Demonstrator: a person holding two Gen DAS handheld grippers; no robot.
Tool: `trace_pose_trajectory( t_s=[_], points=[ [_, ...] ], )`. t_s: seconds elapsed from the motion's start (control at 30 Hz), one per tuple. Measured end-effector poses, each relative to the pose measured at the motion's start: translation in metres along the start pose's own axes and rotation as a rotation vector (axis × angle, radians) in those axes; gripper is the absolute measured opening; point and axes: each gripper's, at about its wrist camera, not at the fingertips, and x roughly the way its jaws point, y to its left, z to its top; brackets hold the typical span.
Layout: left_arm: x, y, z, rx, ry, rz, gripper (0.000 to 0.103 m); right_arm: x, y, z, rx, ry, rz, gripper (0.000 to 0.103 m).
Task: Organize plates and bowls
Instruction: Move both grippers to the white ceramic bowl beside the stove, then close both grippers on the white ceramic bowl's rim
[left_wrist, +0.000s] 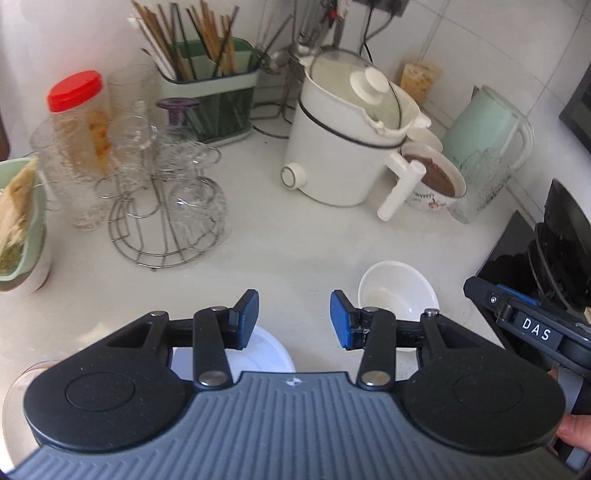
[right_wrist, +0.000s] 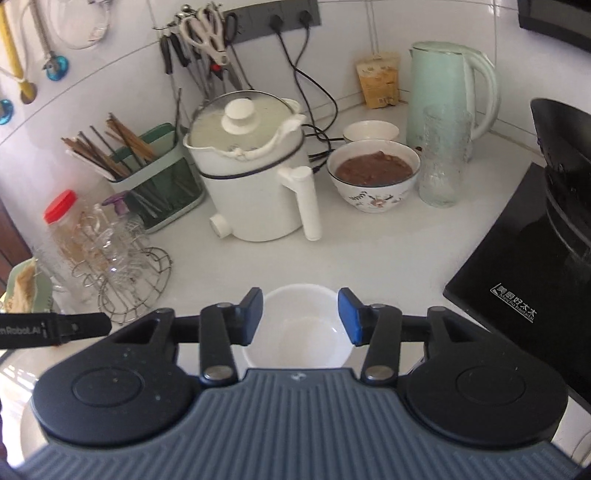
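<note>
A small empty white bowl (right_wrist: 299, 332) sits on the white counter (right_wrist: 332, 258), directly under my right gripper (right_wrist: 301, 318). Its blue pads stand apart over the bowl's left and right rim and do not press on it. In the left wrist view the same bowl (left_wrist: 399, 295) lies just right of my left gripper (left_wrist: 294, 319), which is open with nothing between its fingers. A flat white plate (left_wrist: 266, 354) lies on the counter under the left gripper's left finger, partly hidden by the gripper body. Part of the right gripper's black body (left_wrist: 524, 325) shows at the right edge.
Behind stand a white electric pot (right_wrist: 251, 177), a patterned bowl of brown food (right_wrist: 373, 173), a textured glass (right_wrist: 443, 158) and a mint kettle (right_wrist: 443, 85). A wire rack of glasses (left_wrist: 166, 192), a red-lidded jar (left_wrist: 77, 110) and a chopstick holder (left_wrist: 207, 92) fill the left. A black cooktop (right_wrist: 524, 280) lies to the right.
</note>
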Motion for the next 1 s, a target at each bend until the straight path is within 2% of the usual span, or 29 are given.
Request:
trace_pose_trajectory(
  t_s=[0.27,0.3,0.33,0.4,0.43,0.53,0.7,0.77,0.87,1.0],
  points=[
    [0.037,-0.015,0.006,0.036,0.027,-0.012,0.051,0.023,-0.011,-0.008,0.03,0.002,0.001,0.048],
    [0.042,-0.017,0.007,0.038,0.034,-0.016,0.052,0.025,-0.011,-0.009,0.03,-0.005,-0.003,0.053],
    [0.047,-0.017,0.008,0.035,0.041,-0.024,0.053,0.028,-0.012,-0.011,0.038,-0.008,-0.008,0.063],
    [0.057,-0.018,0.01,0.031,0.067,-0.036,0.055,0.034,-0.016,-0.014,0.067,-0.009,0.004,0.072],
    [0.062,-0.021,0.01,0.045,0.071,-0.034,0.058,0.037,-0.018,-0.015,0.077,-0.001,0.006,0.073],
    [0.08,-0.027,0.009,0.09,0.099,-0.012,0.062,0.047,-0.021,-0.022,0.092,0.024,-0.015,0.073],
    [0.099,-0.03,0.004,0.074,0.152,-0.064,0.062,0.064,-0.03,-0.029,0.149,0.062,-0.037,0.073],
    [0.108,-0.032,0.001,0.072,0.19,-0.085,0.062,0.07,-0.034,-0.031,0.158,0.066,-0.046,0.072],
    [0.117,-0.037,-0.001,0.071,0.197,-0.104,0.062,0.079,-0.041,-0.031,0.199,0.094,-0.033,0.067],
    [0.128,-0.045,0.0,0.068,0.216,-0.124,0.062,0.084,-0.046,-0.032,0.23,0.124,-0.022,0.041]
  ],
)
